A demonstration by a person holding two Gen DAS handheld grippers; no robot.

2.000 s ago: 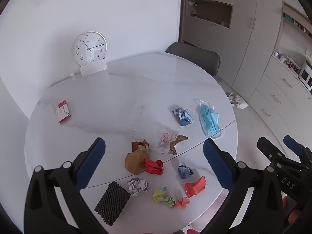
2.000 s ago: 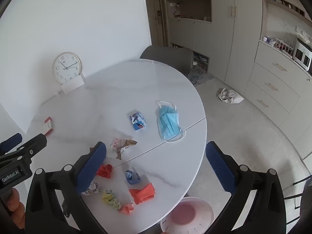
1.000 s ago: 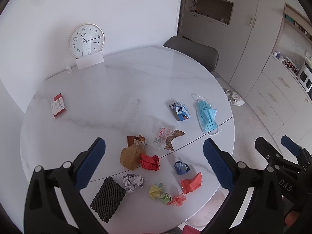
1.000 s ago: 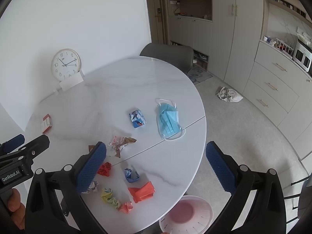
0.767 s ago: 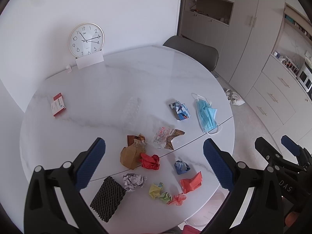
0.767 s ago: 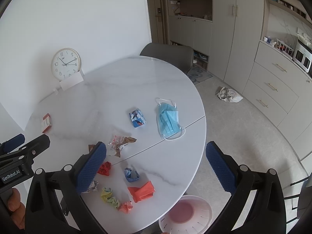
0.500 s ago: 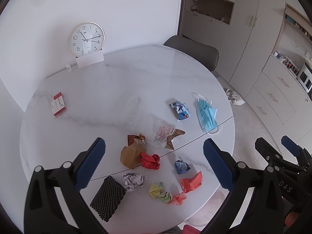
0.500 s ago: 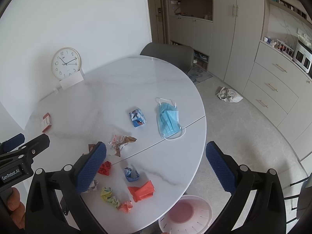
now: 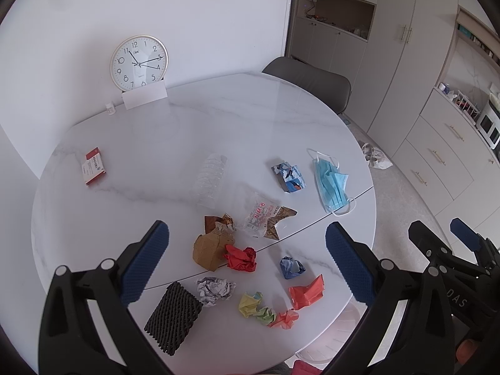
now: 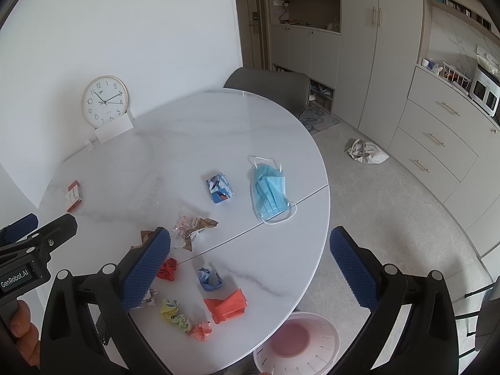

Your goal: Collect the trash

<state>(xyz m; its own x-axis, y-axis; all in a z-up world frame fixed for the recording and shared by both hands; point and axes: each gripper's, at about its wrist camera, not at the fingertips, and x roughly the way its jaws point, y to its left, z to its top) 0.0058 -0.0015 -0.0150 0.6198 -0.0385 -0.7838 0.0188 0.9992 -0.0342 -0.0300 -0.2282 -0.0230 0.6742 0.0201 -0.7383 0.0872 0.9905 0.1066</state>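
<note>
Trash lies scattered on the round white marble table: a blue face mask, a blue printed wrapper, a clear snack wrapper, brown paper, a red paper ball, a blue ball, an orange-red piece, a white ball, yellow-green and orange wads, and a black foam sleeve. My left gripper is open and empty, high above them. My right gripper is open and empty above the table's near edge. A white bin stands on the floor below.
A clock with a white card, a small bottle and a red-white box sit at the table's far side. A clear crushed bottle lies mid-table. A grey chair, cabinets and a floor bag are beyond.
Both grippers have risen and pulled back slightly from the table over two seconds, then held almost still. Nothing on the table moved.
</note>
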